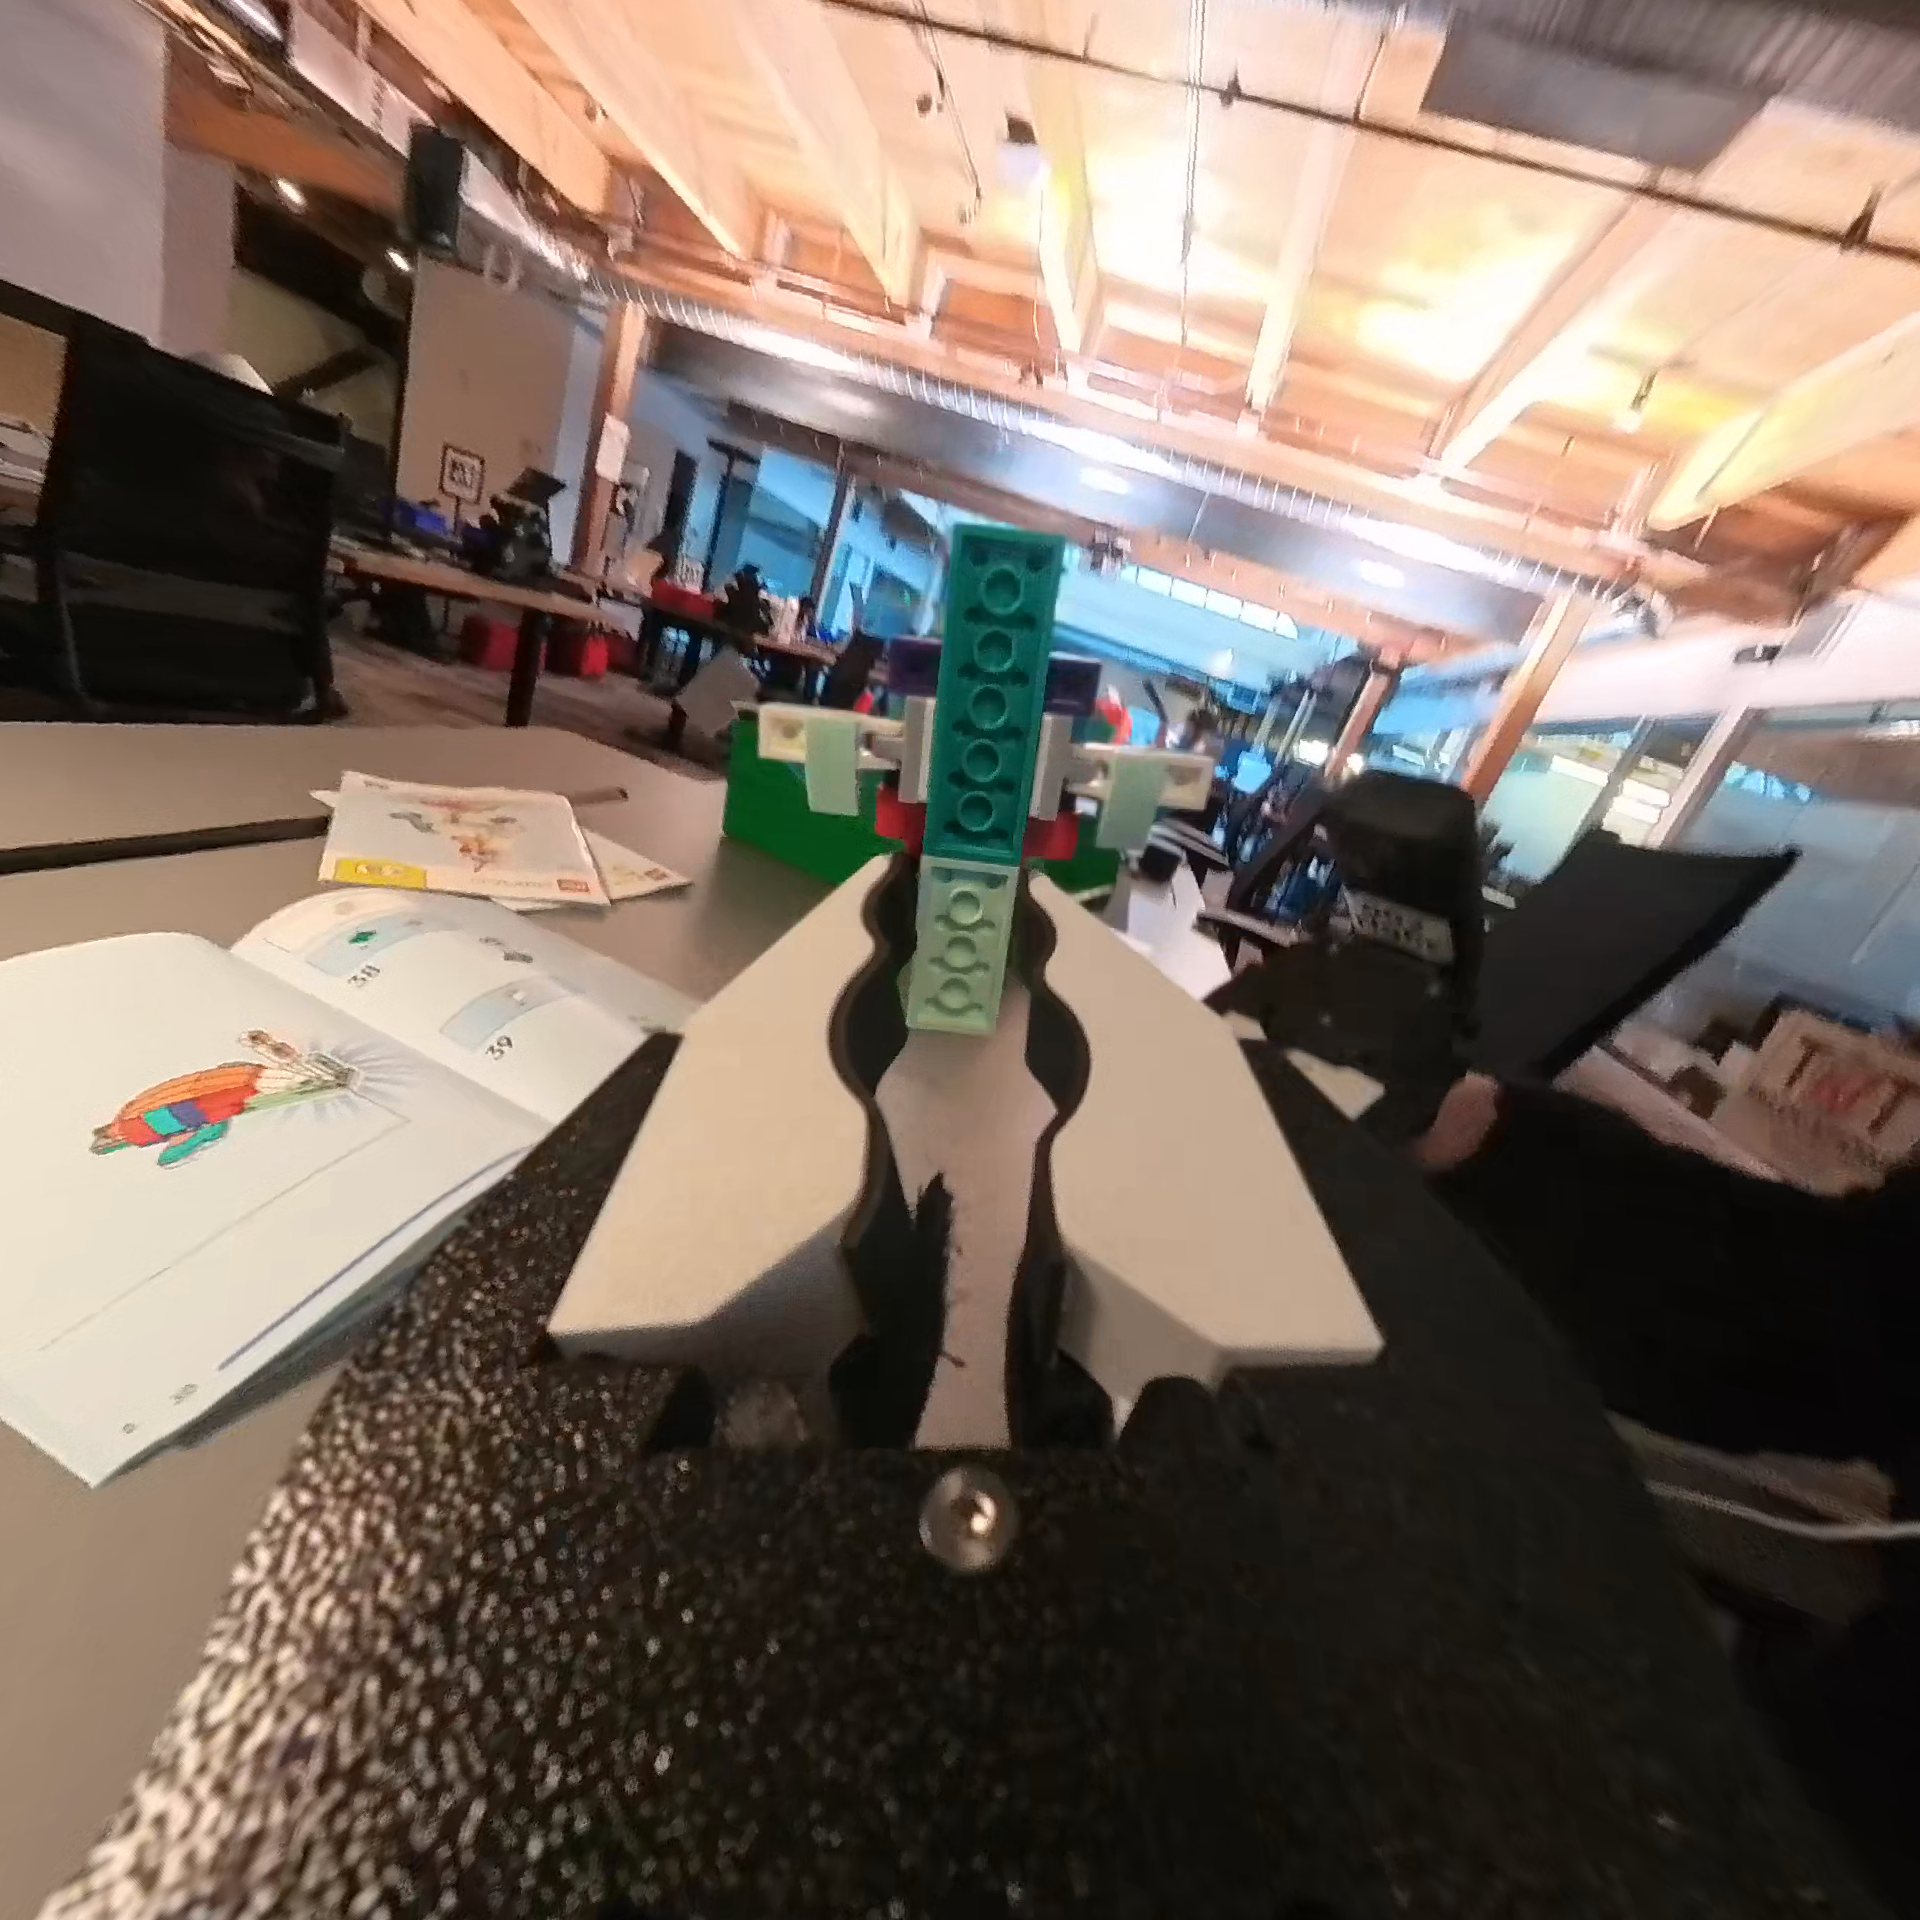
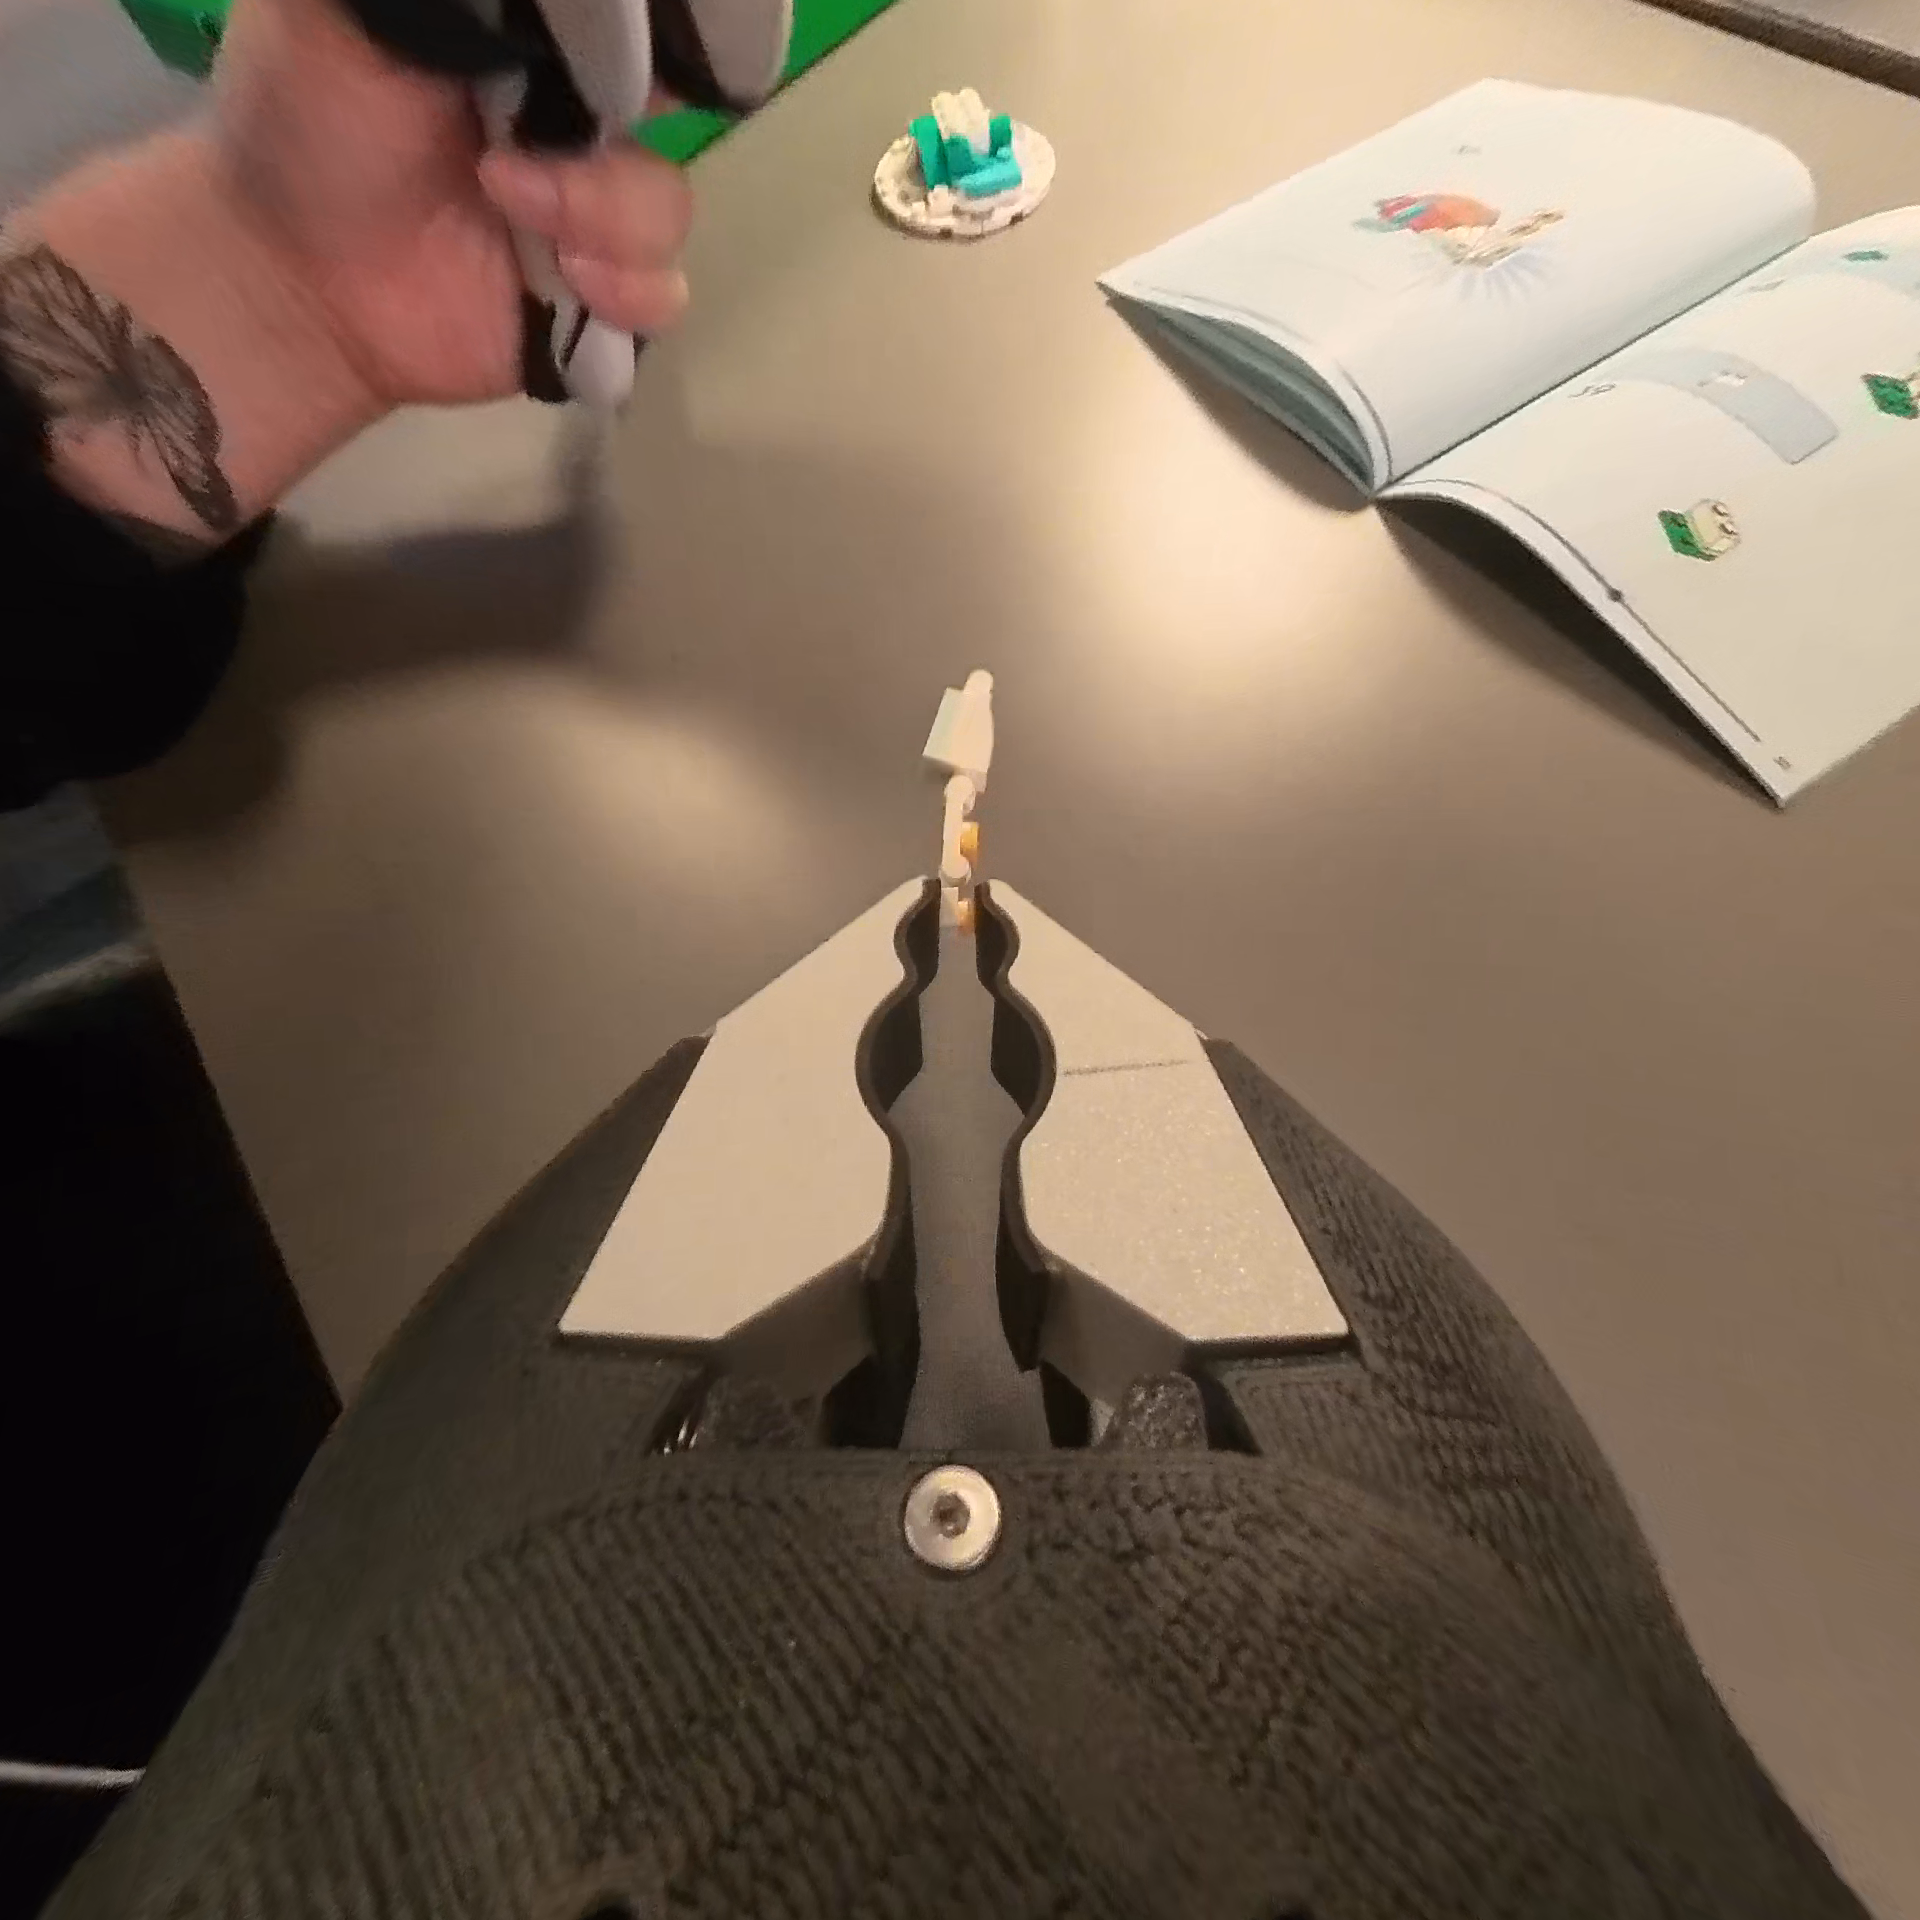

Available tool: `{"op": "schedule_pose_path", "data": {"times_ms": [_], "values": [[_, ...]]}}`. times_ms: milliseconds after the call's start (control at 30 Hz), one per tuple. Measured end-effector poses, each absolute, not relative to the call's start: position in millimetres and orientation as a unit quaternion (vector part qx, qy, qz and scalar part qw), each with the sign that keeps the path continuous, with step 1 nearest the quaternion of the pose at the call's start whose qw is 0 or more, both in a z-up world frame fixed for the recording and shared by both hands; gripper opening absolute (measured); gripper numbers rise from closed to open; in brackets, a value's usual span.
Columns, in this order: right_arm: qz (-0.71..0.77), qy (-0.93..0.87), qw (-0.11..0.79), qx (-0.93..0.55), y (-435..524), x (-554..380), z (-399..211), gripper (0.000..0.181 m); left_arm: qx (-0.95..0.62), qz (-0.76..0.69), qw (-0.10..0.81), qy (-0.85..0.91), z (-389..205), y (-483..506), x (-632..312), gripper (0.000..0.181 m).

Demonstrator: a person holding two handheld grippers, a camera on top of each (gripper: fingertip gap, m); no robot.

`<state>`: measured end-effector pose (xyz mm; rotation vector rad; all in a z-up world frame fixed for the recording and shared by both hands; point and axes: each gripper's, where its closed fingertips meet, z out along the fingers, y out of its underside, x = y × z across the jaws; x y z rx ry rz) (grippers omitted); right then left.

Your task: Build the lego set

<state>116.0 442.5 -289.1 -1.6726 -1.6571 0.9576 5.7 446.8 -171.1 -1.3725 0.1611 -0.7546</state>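
Our left gripper clamps the pale green tail of the lego model, whose teal plate stands up beyond the fingertips. Our right gripper pinches a thin white jointed piece that sticks out past its tips above the table. The open instruction booklet lies far ahead to the right of those fingers.

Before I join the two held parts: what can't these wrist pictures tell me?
- Left wrist view: the lego assembly shows its underside only; its far side is hidden.
- Right wrist view: the white piece is small, its clamped end hidden inside the right gripper.
- Right wrist view: the hand is motion-blurred, and the frame's top edge crops the tool it holds.
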Motion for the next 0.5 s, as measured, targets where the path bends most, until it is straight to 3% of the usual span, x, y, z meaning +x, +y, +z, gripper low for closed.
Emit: {"op": "schedule_pose_path", "data": {"times_ms": [33, 333, 500], "values": [[0.371, -0.617, 0.293, -0.63, 442, 117, -286, 0.005, -0.626, -0.342, 0.695, 0.086, -175, 447, 13, 0.016], [0.573, -0.563, 0.203, -0.56, 410, 122, -226, 0.005, -0.66, -0.38, 0.618, 0.195, -199, 440, 67, 0.016], [0.582, -0.579, 0.207, -0.533, 405, 121, -216, 0.005, -0.658, -0.41, 0.592, 0.22, -203, 434, 84, 0.016]]}}
